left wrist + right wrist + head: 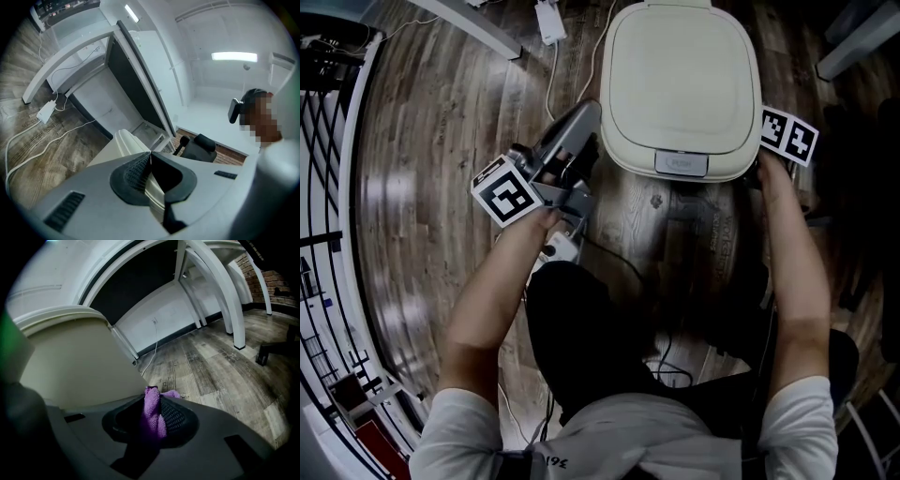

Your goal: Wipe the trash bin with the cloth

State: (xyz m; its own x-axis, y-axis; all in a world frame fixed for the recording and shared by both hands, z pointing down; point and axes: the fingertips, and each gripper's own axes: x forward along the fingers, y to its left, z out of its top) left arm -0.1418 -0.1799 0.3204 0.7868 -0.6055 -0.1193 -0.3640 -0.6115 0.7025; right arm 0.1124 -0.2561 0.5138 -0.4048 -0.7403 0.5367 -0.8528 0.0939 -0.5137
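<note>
**Status.** The cloth is gripped and brought to the bin's right flank, so the pick-up step is done. No view shows streaks, damp patches or dirt on the bin, so how much has been wiped cannot be read. By the gripper's position, the right wall is probably the surface in work. The lid, front and left wall probably remain.

**Left to right.**

1. Floor: wood-grain planks, matt, grey-brown. A thin white cable lies loose on it.
2. Left gripper: jaws closed together, nothing between them. It sits just beside the bin's left flank, and contact cannot be confirmed. The pads are black, with a fine ribbed texture, set in a smooth grey shell.
3. Bin: it stands on the floor between the two grippers, with the lid down.
   - The body and lid are cream plastic, smooth and slightly glossy.
   - From above, the lid is a rounded square with a raised border.
   - A small grey tab sits at the lid's front edge.
   - The side walls are plain and flat, with soft corners.
4. Right gripper: closed on the cloth, low beside the bin's right wall.
   - The cloth is purple, soft and fuzzy like microfibre, and bunched into a narrow fold between the pads.
   - A short tuft stands out past the fingertips.
   - The tuft is near the wall. Whether it touches cannot be told.
</note>
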